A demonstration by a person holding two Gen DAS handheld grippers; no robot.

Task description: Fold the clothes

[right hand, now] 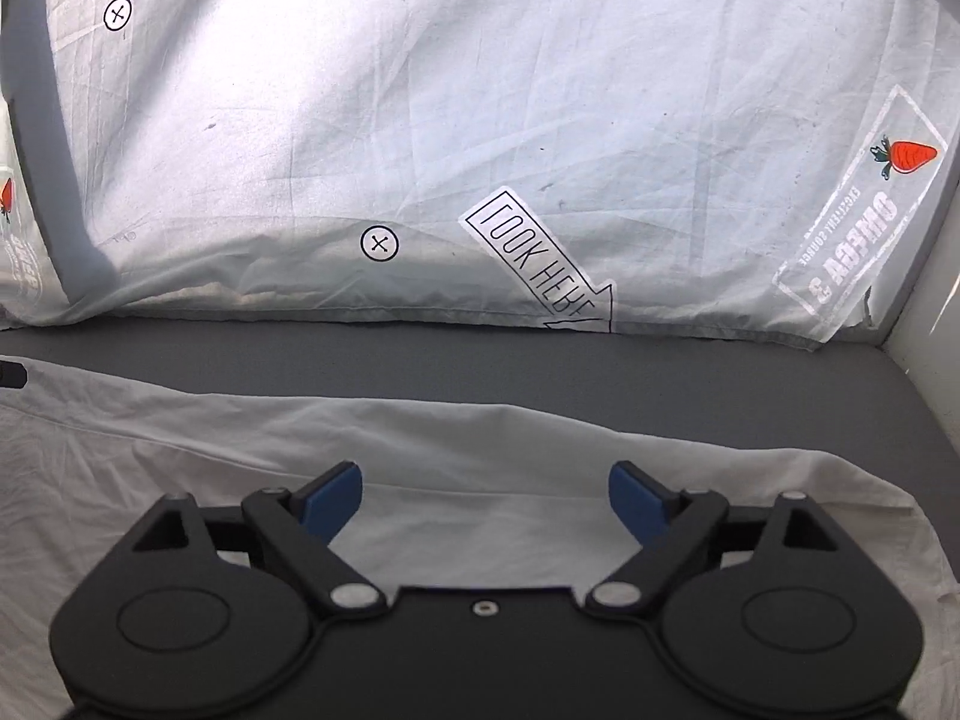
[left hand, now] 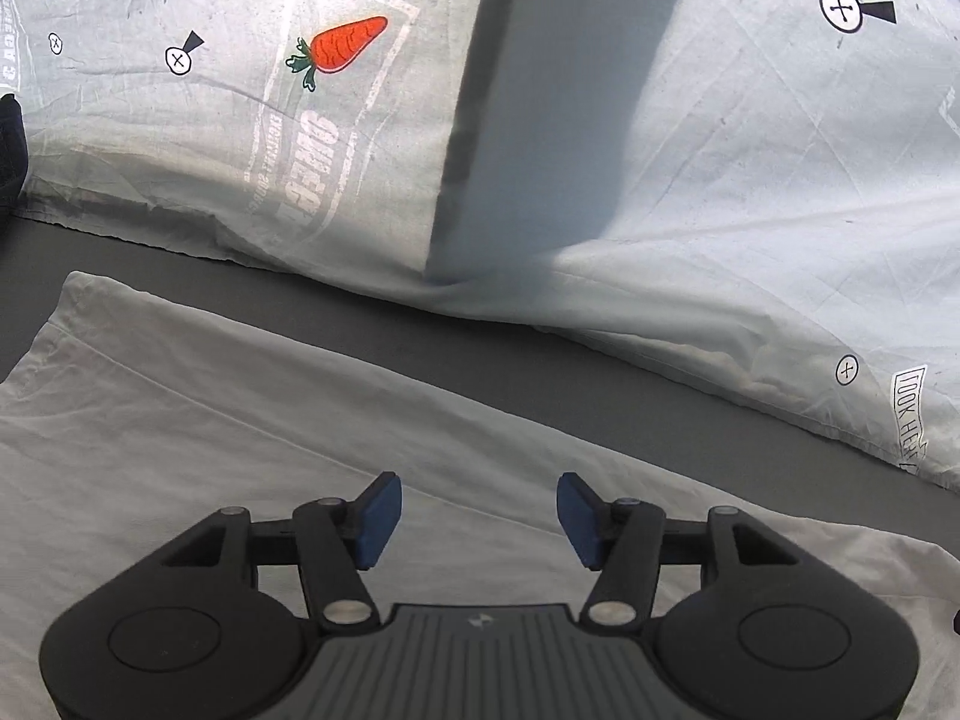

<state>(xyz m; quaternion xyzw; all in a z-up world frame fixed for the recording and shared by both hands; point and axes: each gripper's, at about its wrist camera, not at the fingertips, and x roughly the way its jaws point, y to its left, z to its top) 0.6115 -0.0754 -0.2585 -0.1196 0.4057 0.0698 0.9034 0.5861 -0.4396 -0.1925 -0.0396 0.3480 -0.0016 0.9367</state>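
Observation:
A white garment (left hand: pixel 252 420) lies flat and wrinkled on a dark grey bed sheet (left hand: pixel 420 324). My left gripper (left hand: pixel 477 519) hovers over it with blue pads apart and nothing between them. In the right wrist view the same white garment (right hand: pixel 480 438) spreads below my right gripper (right hand: pixel 486 501), whose jaws stand wide open and empty above the cloth. The garment's far edge runs just ahead of both grippers.
Two pale printed pillows (left hand: pixel 300 120) (left hand: pixel 750 210) lie beyond the garment, with a carrot print (left hand: pixel 342 48) and a "LOOK HERE" arrow (right hand: pixel 540 264). A strip of bare grey sheet (right hand: pixel 480 360) separates them from the garment. A light wall (right hand: pixel 930 324) bounds the bed at the right.

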